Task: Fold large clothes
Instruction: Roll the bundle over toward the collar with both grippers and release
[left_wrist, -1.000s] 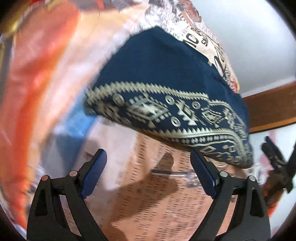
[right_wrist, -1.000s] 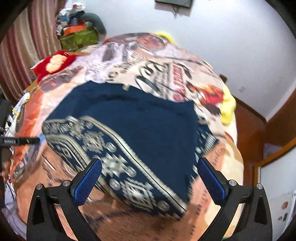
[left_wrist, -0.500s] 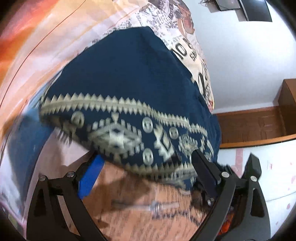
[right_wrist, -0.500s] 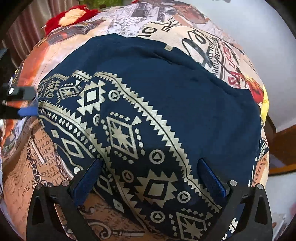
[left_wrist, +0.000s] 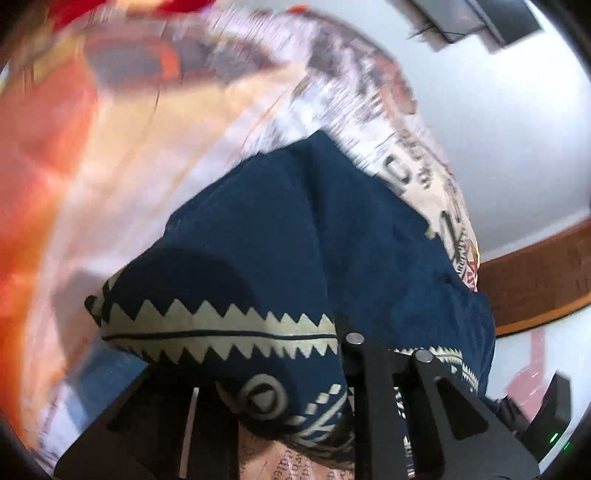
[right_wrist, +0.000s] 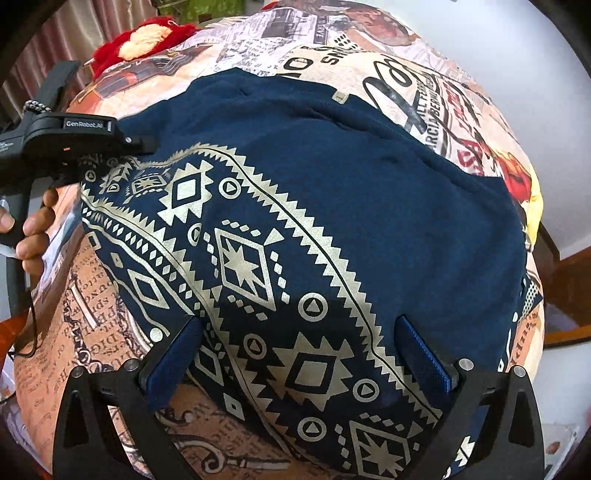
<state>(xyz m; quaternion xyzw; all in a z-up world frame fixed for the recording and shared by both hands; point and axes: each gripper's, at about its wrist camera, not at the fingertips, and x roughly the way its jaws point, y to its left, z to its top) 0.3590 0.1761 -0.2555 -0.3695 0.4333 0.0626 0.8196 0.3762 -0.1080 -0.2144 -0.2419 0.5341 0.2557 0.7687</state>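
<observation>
A navy garment with a cream geometric border lies spread on a bed with a printed newspaper-style cover. My left gripper is shut on the garment's patterned corner, which drapes over its fingers. In the right wrist view the left gripper grips the garment's left corner. My right gripper is open, its blue pads straddling the near patterned hem, just above the cloth.
A red and cream plush toy lies at the bed's far left. A white wall and brown wooden trim stand to the right. A dark device with a green light sits at the lower right.
My left gripper has closed on the garment's patterned corner. My right gripper has moved down closer to the near hem and stays open.
</observation>
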